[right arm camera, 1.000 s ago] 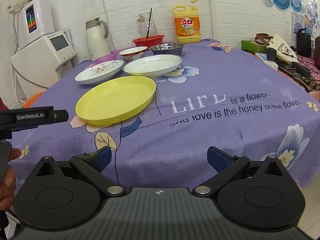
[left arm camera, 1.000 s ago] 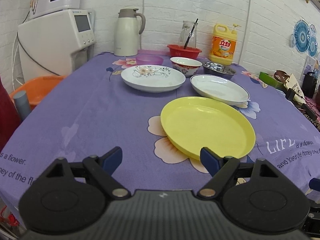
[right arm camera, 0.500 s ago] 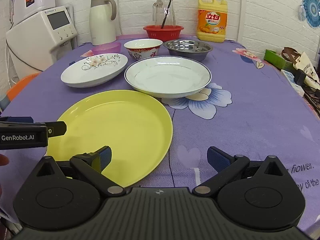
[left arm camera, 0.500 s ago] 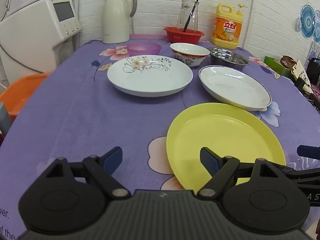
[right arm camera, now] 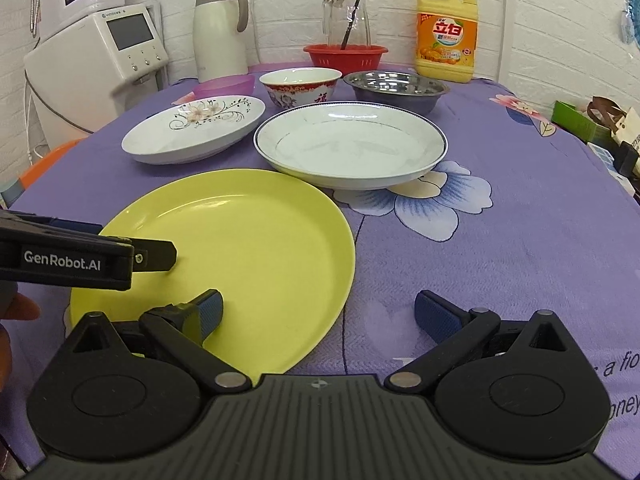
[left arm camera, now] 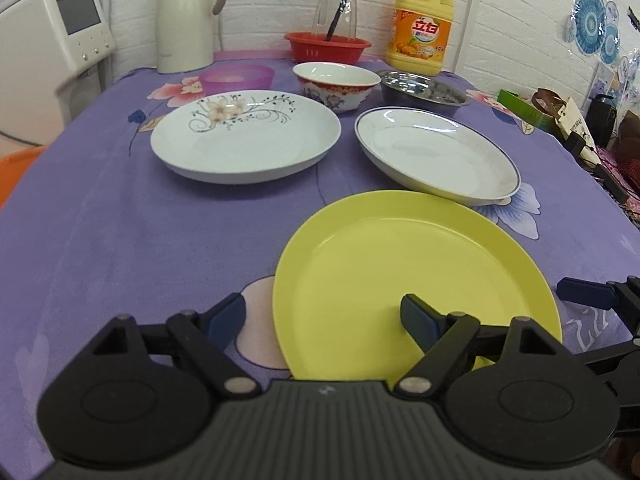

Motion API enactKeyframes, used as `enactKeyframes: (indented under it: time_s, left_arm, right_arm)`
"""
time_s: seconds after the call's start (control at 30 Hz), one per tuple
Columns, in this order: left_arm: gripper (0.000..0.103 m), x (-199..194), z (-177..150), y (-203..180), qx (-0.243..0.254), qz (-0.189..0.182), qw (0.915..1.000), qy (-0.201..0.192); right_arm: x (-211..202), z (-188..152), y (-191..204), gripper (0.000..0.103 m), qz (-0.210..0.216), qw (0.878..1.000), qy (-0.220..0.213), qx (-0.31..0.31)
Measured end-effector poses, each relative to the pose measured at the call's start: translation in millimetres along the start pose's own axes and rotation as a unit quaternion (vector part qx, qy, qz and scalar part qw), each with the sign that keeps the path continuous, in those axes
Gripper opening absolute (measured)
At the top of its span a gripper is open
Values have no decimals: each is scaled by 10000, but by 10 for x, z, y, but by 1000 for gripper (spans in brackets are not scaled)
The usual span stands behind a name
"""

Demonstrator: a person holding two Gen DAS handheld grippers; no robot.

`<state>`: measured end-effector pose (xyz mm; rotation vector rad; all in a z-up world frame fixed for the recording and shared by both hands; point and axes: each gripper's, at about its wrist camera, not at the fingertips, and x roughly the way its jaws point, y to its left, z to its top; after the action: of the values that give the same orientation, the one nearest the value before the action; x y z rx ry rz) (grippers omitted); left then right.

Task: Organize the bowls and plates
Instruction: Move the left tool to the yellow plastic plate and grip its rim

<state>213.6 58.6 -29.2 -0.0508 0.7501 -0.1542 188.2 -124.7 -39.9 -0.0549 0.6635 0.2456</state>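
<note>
A yellow plate (left arm camera: 416, 280) (right arm camera: 248, 256) lies nearest on the purple tablecloth. Behind it lie a white blue-rimmed plate (left arm camera: 436, 156) (right arm camera: 352, 148) and a white flower-patterned plate (left arm camera: 244, 140) (right arm camera: 192, 128). Further back stand a red-patterned bowl (left arm camera: 336, 84) (right arm camera: 300, 84), a steel bowl (left arm camera: 424, 92) (right arm camera: 396, 88) and a purple bowl (left arm camera: 236, 78) (right arm camera: 224, 86). My left gripper (left arm camera: 322, 318) is open and straddles the yellow plate's near left rim. My right gripper (right arm camera: 318, 314) is open and straddles its near right rim. Both are empty.
At the back stand a white thermos (left arm camera: 186, 16), a red basket (left arm camera: 328, 46) with a glass jug, and a yellow detergent bottle (left arm camera: 422, 30). A white appliance (left arm camera: 52, 44) stands at left. A green box and clutter (left arm camera: 560, 116) lie at the right edge.
Both grippers have moved forward over the table towards the yellow plate, which now lies between each pair of open fingers. Nothing on the table has moved.
</note>
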Motion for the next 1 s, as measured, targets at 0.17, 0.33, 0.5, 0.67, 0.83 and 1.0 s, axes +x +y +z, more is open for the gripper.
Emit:
enactKeyframes:
  time_s: [0.17,0.33,0.5,0.67,0.83,1.0]
  left_arm:
    - [75,39,10,-61,84,34,9999,-105]
    - [65,38,9,-29,130,-159,9996,-168]
    - [60,40,3,-36,219,-283,9992,-205]
    - [53,39,8,-55,111,-196,9995,-204]
    - [53,-13,-13,-20,-10,-84,9998,-170]
    - [52,-235,-41,243,-269,4,9993,-254]
  right_arm:
    - [51,99,6,103,133,9998,90,137]
    - [98,108,54,103,166,9999,28,23]
    - [78,86,47,103,155,9998,-50,-60]
    - [78,77,128,103,155,9998,-148,-31]
    - [36,38,321,103,53,9998,-172,-5]
    - [-50,94,515,103,178,9995,-223,-139]
